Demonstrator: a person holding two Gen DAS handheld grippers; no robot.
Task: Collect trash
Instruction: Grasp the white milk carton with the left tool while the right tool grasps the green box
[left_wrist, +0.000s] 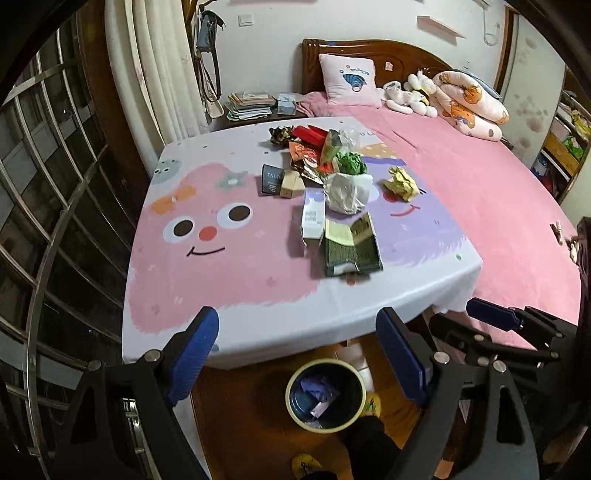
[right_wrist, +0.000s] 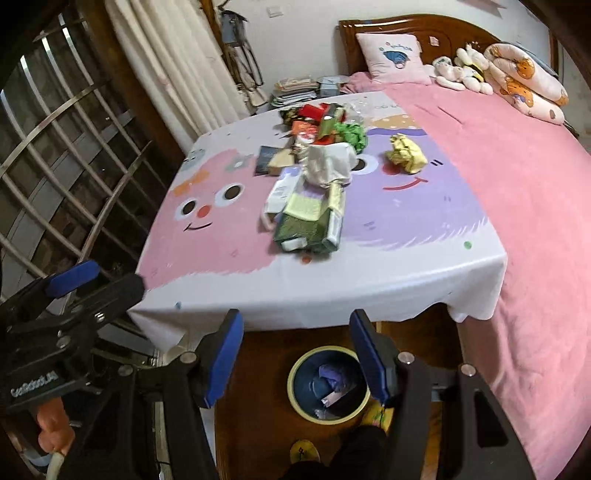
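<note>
A pile of trash lies on the table's cartoon cloth (left_wrist: 221, 295): a green box (left_wrist: 351, 247) (right_wrist: 310, 225) nearest me, a white carton (left_wrist: 313, 218), a crumpled white bag (left_wrist: 347, 192) (right_wrist: 328, 162), yellow crumpled paper (left_wrist: 400, 182) (right_wrist: 406, 153), green paper (left_wrist: 349, 162), red and dark wrappers (left_wrist: 306, 136). A round bin (left_wrist: 327, 395) (right_wrist: 328, 384) with some trash stands on the floor below the table's near edge. My left gripper (left_wrist: 299, 354) is open and empty above the bin. My right gripper (right_wrist: 295, 354) is open and empty too.
A bed with a pink cover (left_wrist: 480, 184) runs along the table's right side. A barred window (left_wrist: 55, 221) is at the left. A nightstand with books (left_wrist: 251, 105) stands behind the table. My feet in yellow slippers (right_wrist: 304, 450) are by the bin.
</note>
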